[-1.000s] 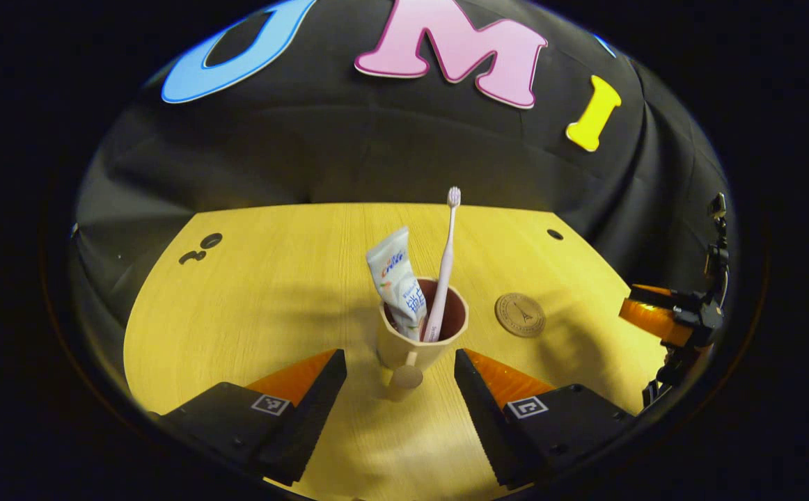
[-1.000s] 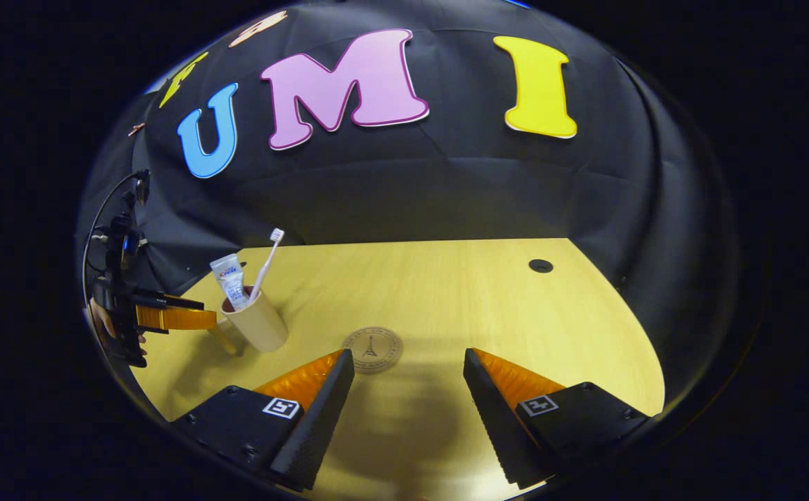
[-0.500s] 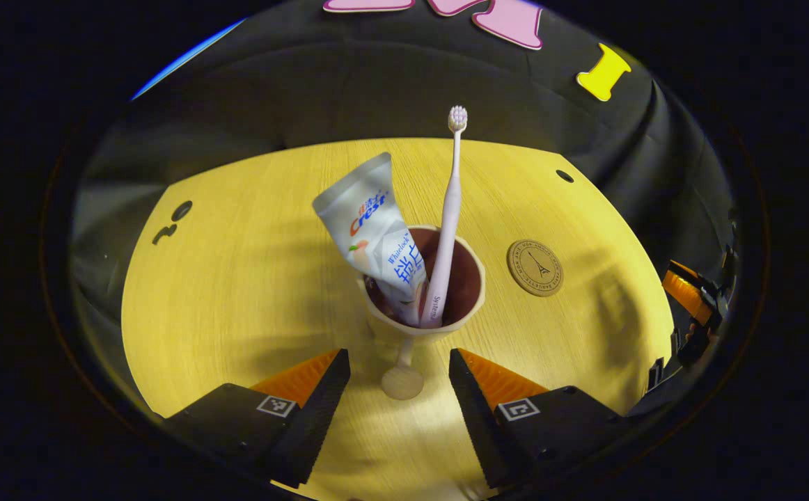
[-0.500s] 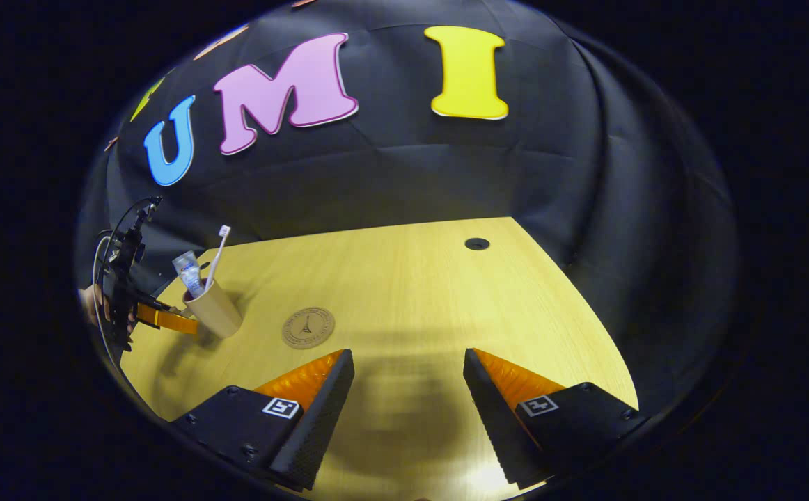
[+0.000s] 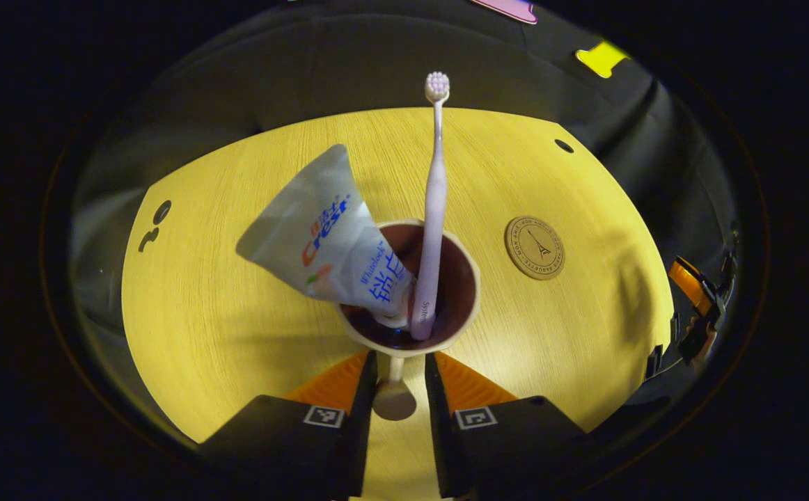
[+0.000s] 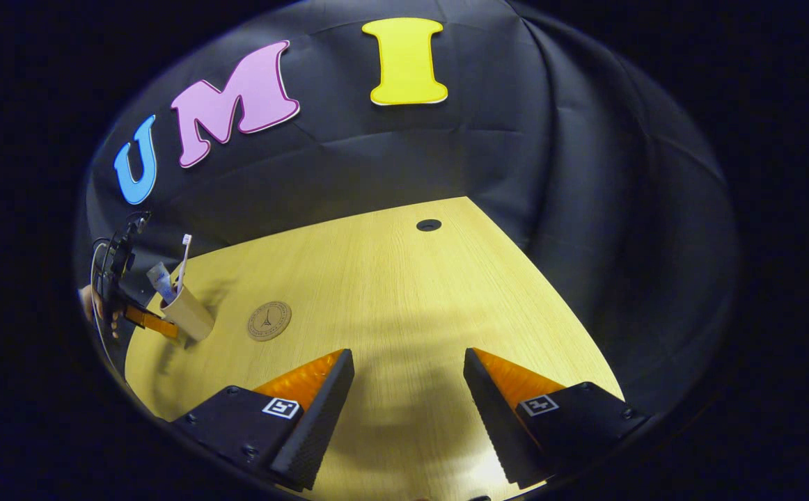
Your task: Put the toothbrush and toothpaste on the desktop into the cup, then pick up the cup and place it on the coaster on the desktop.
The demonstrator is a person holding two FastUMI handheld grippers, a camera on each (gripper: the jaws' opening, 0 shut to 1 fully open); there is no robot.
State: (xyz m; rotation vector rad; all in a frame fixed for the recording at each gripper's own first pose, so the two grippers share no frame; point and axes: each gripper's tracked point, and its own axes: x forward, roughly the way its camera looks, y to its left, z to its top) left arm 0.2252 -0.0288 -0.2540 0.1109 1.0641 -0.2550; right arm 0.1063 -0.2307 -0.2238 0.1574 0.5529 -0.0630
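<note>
Up close, the left gripper view looked down into the beige cup with a dark inside (image 5: 457,327), where a white toothpaste tube (image 5: 324,240) and pale pink toothbrush (image 5: 434,209) stood. Round brown coaster (image 5: 535,238) lay at 2 o'clock from the cup on the yellow wooden desktop (image 5: 237,306), apart. Left gripper (image 5: 395,390) fingers flanked the cup's knobbed handle (image 5: 393,400) closely; contact unclear. Right gripper view showed cup (image 6: 189,316) far off at 9 o'clock. Right gripper (image 6: 409,396) was spread wide, holding nothing.

Landmark: cup (image 5: 408,334), standing on the desktop (image 5: 237,278). Toothbrush (image 5: 434,202) and toothpaste (image 5: 328,243) stand in the cup, toothpaste left of toothbrush. Coaster (image 5: 534,237) lies on the desktop right of the cup, apart from it. The cup's handle (image 5: 394,396) sits between the left gripper (image 5: 396,390) fingers.
</note>
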